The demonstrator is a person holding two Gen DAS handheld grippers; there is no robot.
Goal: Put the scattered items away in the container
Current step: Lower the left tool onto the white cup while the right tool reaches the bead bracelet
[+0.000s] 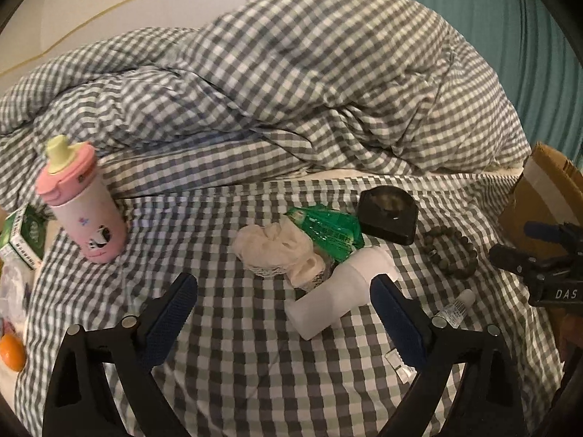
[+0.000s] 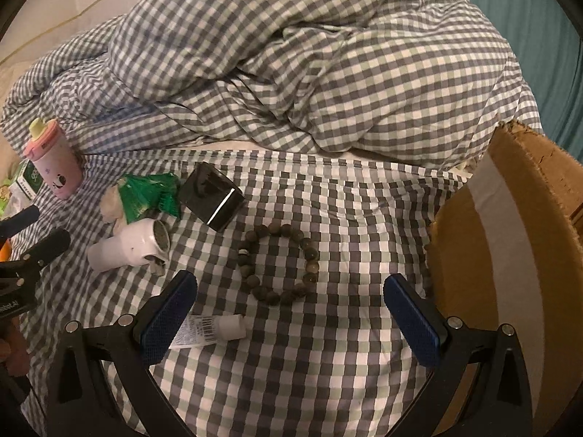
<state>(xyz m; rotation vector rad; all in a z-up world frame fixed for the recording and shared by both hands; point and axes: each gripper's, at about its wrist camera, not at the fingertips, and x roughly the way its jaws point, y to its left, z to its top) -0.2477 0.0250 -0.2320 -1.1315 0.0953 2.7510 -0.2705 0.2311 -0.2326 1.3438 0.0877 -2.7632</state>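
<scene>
Both grippers, left (image 1: 284, 313) and right (image 2: 289, 309), gape wide, empty. The bead bracelet (image 2: 278, 264) lies near the cardboard box (image 2: 510, 255). Risk: beads slipping between pads.

Both wrist cameras look low and forward across the bed (image 1: 255, 382) toward the heaped duvet (image 1: 291, 73), close above the sheet. The left view faces mid-bed; the right sits nearer the cardboard box (image 2: 510, 255) at the bed's right edge. The 2 views share the bead bracelet (image 2: 278, 264), black box (image 2: 213, 196) and pink bottle (image 1: 82, 200).

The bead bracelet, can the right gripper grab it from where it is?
Probably yes. The bead bracelet lies flat on the checked sheet just ahead of the open right gripper, with nothing on top; the small tube only sits nearby.
</scene>
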